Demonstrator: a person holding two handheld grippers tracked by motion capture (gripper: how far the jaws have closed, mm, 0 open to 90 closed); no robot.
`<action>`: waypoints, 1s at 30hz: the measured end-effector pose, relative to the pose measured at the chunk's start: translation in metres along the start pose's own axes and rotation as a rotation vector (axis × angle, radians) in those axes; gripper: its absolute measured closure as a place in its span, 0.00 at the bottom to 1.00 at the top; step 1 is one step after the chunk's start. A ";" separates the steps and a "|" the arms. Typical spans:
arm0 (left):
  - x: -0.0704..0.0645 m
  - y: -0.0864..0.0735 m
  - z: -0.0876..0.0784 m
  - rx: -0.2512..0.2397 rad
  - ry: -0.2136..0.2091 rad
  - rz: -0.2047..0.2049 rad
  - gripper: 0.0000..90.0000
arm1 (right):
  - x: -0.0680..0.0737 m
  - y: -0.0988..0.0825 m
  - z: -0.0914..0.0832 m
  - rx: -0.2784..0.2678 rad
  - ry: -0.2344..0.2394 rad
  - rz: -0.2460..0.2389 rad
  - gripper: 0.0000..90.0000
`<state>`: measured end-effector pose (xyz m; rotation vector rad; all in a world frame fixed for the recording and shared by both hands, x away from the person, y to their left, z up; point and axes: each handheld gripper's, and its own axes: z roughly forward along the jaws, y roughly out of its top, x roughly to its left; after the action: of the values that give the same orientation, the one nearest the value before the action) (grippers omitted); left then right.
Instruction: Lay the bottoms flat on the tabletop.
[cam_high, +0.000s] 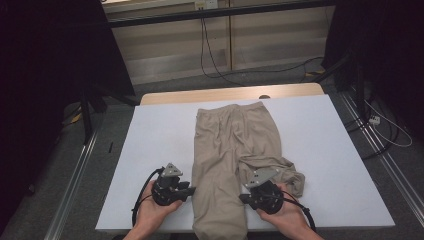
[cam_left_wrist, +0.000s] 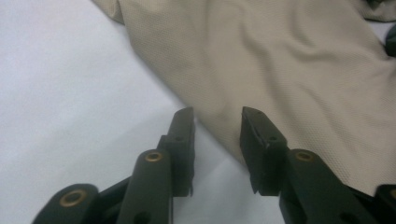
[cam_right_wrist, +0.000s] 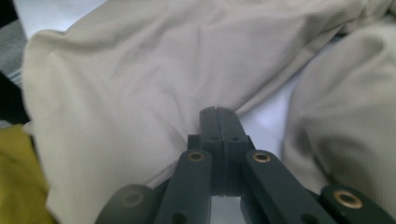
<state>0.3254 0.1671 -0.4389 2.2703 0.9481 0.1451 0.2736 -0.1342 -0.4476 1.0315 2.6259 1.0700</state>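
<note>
- High view: a pair of beige trousers (cam_high: 235, 150) lies lengthwise on the white table (cam_high: 160, 145), waistband at the far end. One leg runs straight towards the person and hangs over the near edge; the other is folded back and bunched into a crumpled heap.
- High view: the left gripper (cam_high: 189, 190) sits in the person's left hand (cam_high: 152, 212), just beside the outer edge of the straight leg, its tips pointing at the cloth. The right gripper (cam_high: 245, 198), in the right hand (cam_high: 287, 216), sits on the other side of that leg, with the crumpled leg just behind and beside it. A black cable trails from each.
- Left gripper view: the jaws of the left gripper (cam_left_wrist: 217, 116) stand a narrow way apart, and the edge of the trousers (cam_left_wrist: 289, 70) runs right through the gap between the tips. The pads do not press on the cloth. White table (cam_left_wrist: 60, 93) lies to one side, fabric ahead and to the other.
- Right gripper view: the jaws of the right gripper (cam_right_wrist: 219, 110) are pressed fully together, with nothing between them. Their tips rest against a fold of the trousers (cam_right_wrist: 121, 93), with more fabric off to the side and a strip of white table (cam_right_wrist: 275, 112) between.
</note>
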 end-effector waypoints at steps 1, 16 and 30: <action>0.000 0.000 0.000 0.000 0.000 0.000 0.75 | 0.000 -0.002 -0.002 -0.001 -0.001 -0.002 1.00; -0.015 -0.003 0.005 0.020 0.006 0.028 1.00 | 0.005 -0.018 -0.017 -0.012 0.020 0.024 1.00; -0.009 -0.010 -0.006 -0.007 -0.032 -0.041 1.00 | 0.000 -0.006 0.000 -0.033 -0.041 0.030 0.99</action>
<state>0.3105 0.1692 -0.4393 2.2385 0.9748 0.0935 0.2705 -0.1370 -0.4515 1.0772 2.5599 1.0830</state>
